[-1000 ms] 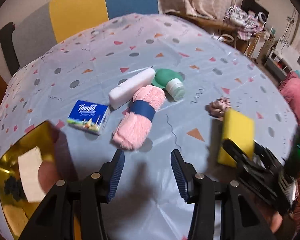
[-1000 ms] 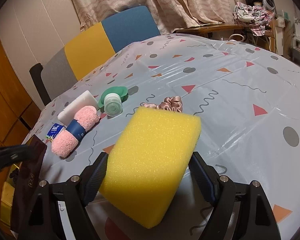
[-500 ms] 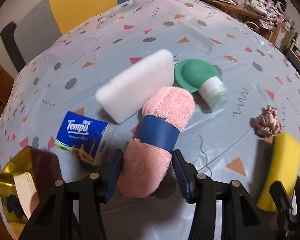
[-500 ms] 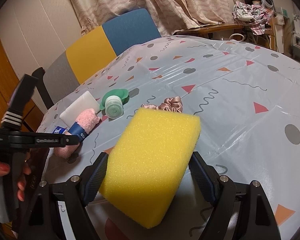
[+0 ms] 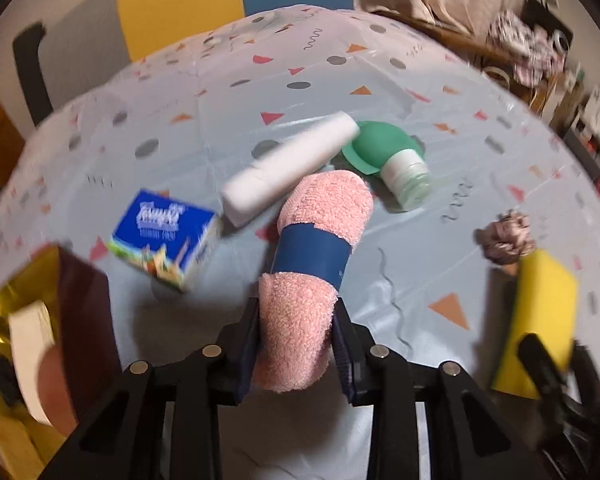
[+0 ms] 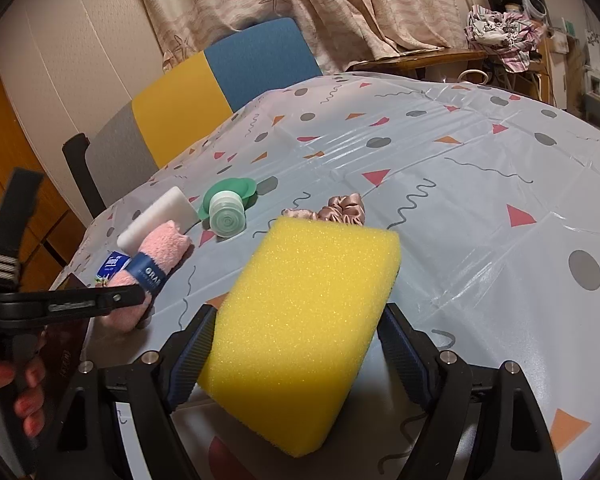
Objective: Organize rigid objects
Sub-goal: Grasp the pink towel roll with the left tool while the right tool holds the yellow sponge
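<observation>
My left gripper (image 5: 296, 340) is shut on the near end of a rolled pink towel (image 5: 312, 272) with a blue band; the towel's far end rests on the table. The towel also shows in the right wrist view (image 6: 156, 256). My right gripper (image 6: 296, 344) is shut on a yellow sponge (image 6: 304, 332) and holds it above the table; the sponge also shows in the left wrist view (image 5: 540, 312). A white block (image 5: 288, 168), a green bottle (image 5: 396, 164) with a pale cap and a blue Tempo tissue pack (image 5: 164, 232) lie beyond the towel.
A gold-lined dark box (image 5: 32, 328) stands at the table's left edge, with items inside. A pink scrunchie (image 5: 504, 236) lies right of the towel. A patterned cloth (image 6: 460, 160) covers the table. A chair (image 6: 204, 96) stands behind it.
My left gripper moved forward and down over the pink towel and closed on its near end. My right gripper kept the yellow sponge nearly still.
</observation>
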The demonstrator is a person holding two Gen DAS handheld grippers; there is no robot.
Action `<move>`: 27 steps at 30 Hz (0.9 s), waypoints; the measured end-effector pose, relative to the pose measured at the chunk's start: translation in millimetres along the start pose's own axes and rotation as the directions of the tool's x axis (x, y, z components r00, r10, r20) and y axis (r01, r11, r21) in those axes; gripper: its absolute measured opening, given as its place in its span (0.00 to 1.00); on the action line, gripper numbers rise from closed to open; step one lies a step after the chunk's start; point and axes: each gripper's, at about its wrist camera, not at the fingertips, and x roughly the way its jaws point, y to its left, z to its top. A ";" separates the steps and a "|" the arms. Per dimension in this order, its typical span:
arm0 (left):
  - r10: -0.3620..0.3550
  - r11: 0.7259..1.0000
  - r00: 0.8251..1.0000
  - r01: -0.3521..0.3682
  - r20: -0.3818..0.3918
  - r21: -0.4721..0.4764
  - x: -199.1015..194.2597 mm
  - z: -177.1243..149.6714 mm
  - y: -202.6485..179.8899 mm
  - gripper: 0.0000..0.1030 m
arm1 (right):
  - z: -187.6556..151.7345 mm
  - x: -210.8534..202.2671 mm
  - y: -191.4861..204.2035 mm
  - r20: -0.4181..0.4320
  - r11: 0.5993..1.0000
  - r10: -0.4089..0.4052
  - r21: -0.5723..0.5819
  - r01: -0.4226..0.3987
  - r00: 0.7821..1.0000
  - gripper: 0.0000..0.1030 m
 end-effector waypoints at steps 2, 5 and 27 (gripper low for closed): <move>-0.026 1.000 1.000 0.026 0.009 -0.017 -7.3 -7.7 0.2 0.31 | 0.0 0.0 0.1 0.000 1.000 0.000 0.000 0.000 1.000 0.80; -0.058 0.998 0.998 0.058 0.007 -0.037 -15.2 -19.2 -2.1 0.31 | 0.1 0.4 0.3 -0.001 1.000 -0.003 -0.003 0.003 1.000 0.80; -0.204 0.974 0.978 0.207 0.037 -0.095 -57.4 -43.8 6.8 0.32 | 0.2 1.9 3.5 -0.005 0.999 -0.029 -0.023 0.029 1.000 0.80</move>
